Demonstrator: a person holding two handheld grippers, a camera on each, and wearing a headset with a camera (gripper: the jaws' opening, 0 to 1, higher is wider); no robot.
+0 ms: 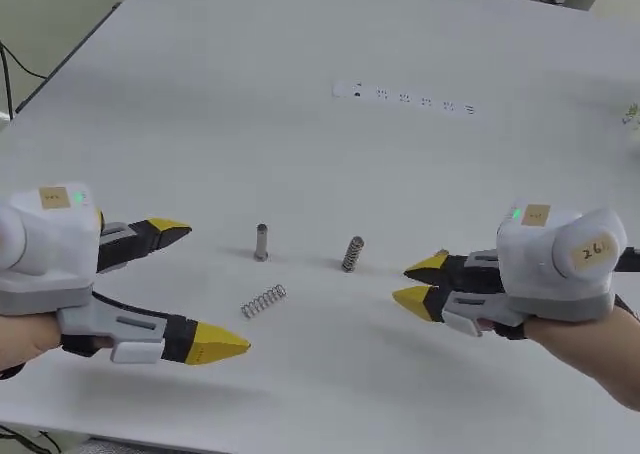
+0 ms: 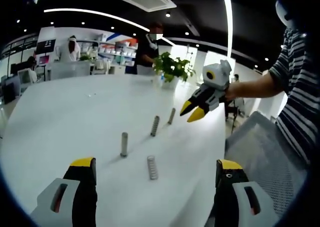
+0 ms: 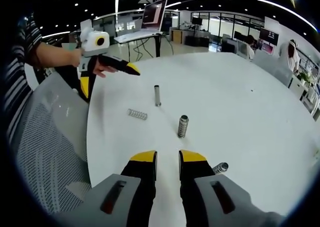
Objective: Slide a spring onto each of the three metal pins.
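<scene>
Hovering empty: left tongs (image 1: 215, 289) spread wide, right tongs (image 1: 400, 283) barely parted; loose silver coil spring (image 1: 264, 301) may roll if nudged

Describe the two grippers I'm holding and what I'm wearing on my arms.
The left gripper and right gripper each have a white rounded body, black jaws with yellow tips, a tan sticker and a green light. The right one is marked 26. The sleeve is striped dark and light.
</scene>
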